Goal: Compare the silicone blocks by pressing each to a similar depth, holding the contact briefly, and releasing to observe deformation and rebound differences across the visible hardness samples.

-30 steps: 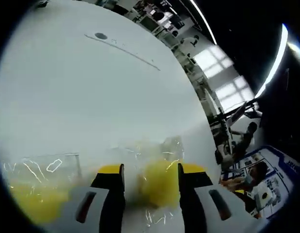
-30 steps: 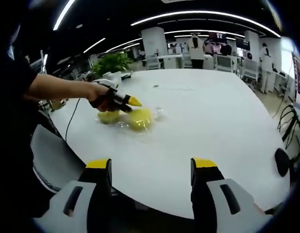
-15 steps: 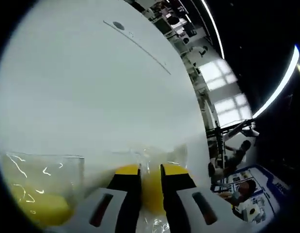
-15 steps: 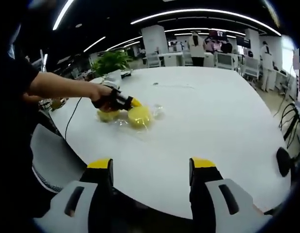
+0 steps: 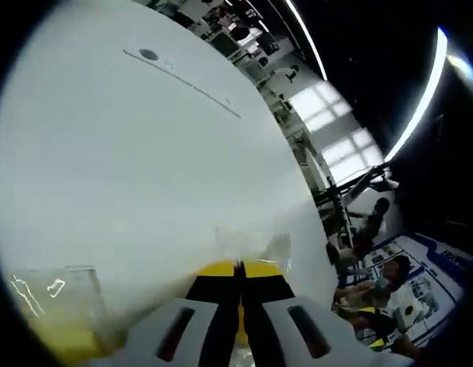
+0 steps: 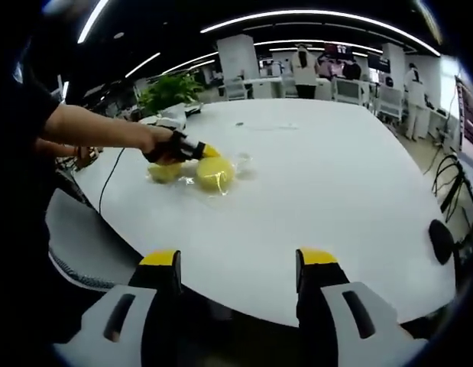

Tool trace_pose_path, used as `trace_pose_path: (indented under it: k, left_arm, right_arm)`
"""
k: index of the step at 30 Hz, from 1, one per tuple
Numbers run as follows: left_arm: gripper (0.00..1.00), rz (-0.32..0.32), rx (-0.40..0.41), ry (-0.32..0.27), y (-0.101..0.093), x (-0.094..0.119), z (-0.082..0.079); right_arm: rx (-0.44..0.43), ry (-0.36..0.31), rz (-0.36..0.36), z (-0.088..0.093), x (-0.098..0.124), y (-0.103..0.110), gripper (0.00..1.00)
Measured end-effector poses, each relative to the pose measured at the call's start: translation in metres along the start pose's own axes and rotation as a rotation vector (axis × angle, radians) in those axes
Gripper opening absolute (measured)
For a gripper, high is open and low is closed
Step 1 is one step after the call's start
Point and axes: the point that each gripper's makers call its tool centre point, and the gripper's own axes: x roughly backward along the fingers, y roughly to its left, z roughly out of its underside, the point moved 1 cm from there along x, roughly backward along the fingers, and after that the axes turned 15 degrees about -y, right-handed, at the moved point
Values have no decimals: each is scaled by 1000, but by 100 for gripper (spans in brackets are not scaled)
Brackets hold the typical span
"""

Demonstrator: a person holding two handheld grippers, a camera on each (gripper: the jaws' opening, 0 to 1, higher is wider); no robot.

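Yellow blocks: two silicone samples in clear wrap lie on the white table [image 6: 320, 191]; the pressed block [image 6: 215, 173] sits near the table's left edge, the second block [image 6: 165, 172] touching it on the side nearer the person.
Left tool [image 6: 208, 151]: its yellow tips meet the pressed block's upper rim; in the left gripper view the left tool [image 5: 238, 269] has its jaws drawn almost together, a sliver of yellow between them.
Hand [image 6: 161, 145]: grips the left tool just beside the second block.
Right tool [image 6: 240, 260]: jaws spread wide, holding nothing, well apart from the blocks, above the table's near edge.
Plant [image 6: 169, 92]: beyond the blocks, past the table's far-left edge.
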Motion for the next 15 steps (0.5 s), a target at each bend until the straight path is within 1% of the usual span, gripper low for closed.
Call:
trace_pose_path:
  k: [1,2,3,4,5,6,7,8,9,11,12,13,15]
  left_arm:
    - [0,50,17,0,-8,3,1]
    - [0,82,82,-5,-16,10,2]
    - [0,92,115,3,-20,15,4]
    - [0,92,110,3,-21,21,6]
    - [0,108,81,2,-25,25,8]
    - [0,145,86,4,-33,32,10]
    - [0,158,108,1,-37,36,11]
    - [0,171,113,-7,-41,40,12]
    - [0,219,90,-25,-50,46,10]
    - [0,246,98,-44,-60,55,8]
    - [0,281,84,-55,-69,62,7]
    - [0,300,51,-69,-74,67,5]
    - [0,319,19,-70,-85,78,3]
  right_arm:
    - [-1,-6,3,-1,0,0,55]
    - [0,-8,5,-1,0,0,56]
    - [3,-8,6,-2,0,1,56]
    - [7,-9,5,-2,0,2,56]
    - [11,-12,2,-3,-1,3,56]
    - [13,-15,0,-4,-2,5,56]
    - [14,-17,-5,-6,-3,7,56]
    - [17,-20,-12,-7,-3,9,55]
    - [28,-25,-23,-10,-4,12,55]
    - [38,-32,-34,-13,-4,16,55]
    - [41,-36,-38,-15,-4,18,55]
    - [44,-39,-41,-16,-4,20,56]
    - [50,-39,-50,-18,-4,23,56]
